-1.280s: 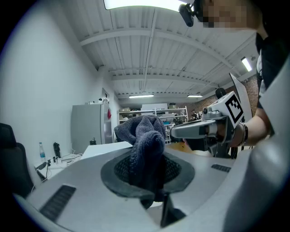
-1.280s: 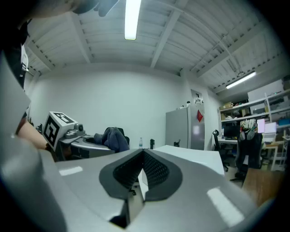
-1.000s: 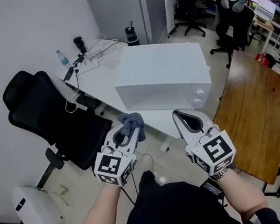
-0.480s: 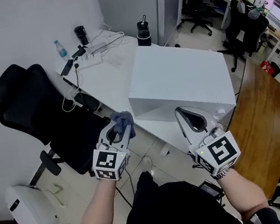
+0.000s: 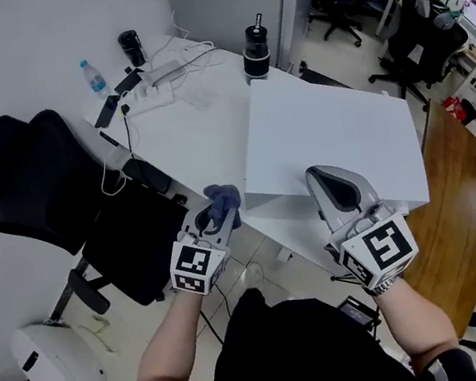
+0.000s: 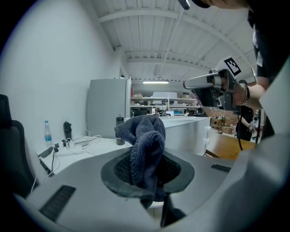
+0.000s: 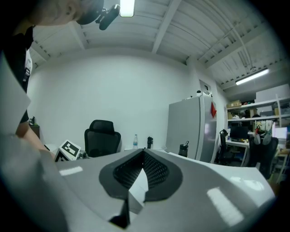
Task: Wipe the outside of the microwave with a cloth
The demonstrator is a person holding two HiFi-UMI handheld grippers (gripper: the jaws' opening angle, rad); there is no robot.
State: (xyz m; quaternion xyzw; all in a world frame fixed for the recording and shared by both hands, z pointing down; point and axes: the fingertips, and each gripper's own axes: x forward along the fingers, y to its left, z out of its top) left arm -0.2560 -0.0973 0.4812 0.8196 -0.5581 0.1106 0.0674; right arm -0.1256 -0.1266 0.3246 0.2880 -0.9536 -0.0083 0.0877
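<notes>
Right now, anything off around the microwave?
Nothing spilled or damaged: microwave upright on the white table, cloth bunched in the jaws of the left gripper. Only untidy bit: loose cables by the power strip.

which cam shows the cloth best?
Left gripper view: the cloth fills the centre, bunched up and clamped in the left hand-held gripper. The head view shows it small at that gripper's tip, near the microwave. The right gripper view doesn't show it.
</notes>
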